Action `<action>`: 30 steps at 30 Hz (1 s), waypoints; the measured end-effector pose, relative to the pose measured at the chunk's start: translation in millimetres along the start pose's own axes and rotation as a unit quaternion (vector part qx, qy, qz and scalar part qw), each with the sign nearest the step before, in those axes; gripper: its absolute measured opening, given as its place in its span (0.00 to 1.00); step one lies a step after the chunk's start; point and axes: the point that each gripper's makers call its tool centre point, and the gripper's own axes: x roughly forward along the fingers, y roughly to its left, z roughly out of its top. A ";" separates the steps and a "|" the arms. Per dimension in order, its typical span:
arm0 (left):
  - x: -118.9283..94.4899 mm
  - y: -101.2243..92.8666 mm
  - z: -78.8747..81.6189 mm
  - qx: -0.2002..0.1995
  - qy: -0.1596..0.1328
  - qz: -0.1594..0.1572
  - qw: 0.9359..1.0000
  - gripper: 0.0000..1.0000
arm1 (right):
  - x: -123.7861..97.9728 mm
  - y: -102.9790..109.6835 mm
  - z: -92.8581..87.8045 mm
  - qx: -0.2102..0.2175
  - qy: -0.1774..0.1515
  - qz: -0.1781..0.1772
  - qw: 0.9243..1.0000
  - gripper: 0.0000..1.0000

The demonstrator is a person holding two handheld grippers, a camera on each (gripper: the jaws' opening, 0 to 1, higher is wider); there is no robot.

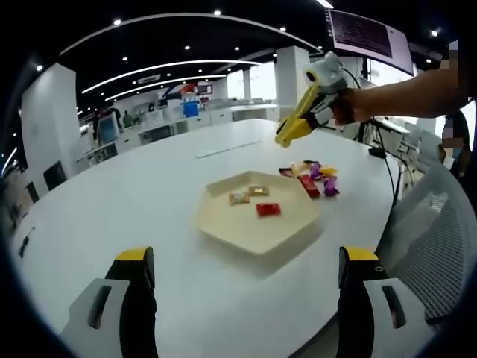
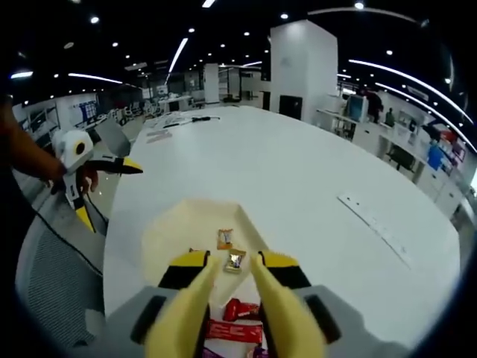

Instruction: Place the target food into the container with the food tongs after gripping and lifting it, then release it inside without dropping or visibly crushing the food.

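Right gripper low centre of right gripper view, jaws parted, grasping nothing. Candy pile right of centre in left gripper view, beside tray holding three pieces; directly below right jaws, nearer than left gripper, also spread, empty.

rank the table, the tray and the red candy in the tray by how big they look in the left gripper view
1. table
2. tray
3. red candy
The gaps are wide, so nearness to the camera leaves the order safe.
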 end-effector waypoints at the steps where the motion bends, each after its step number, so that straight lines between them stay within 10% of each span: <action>1: -0.1 0.2 0.1 0.000 0.000 0.000 1.000 1.00 | -2.9 -3.9 -2.9 0.000 0.001 -0.004 1.000 0.25; 30: 1.5 -4.4 -2.5 0.015 0.010 -0.005 1.000 1.00 | -83.8 -84.3 -90.6 0.048 0.029 -0.090 0.994 0.24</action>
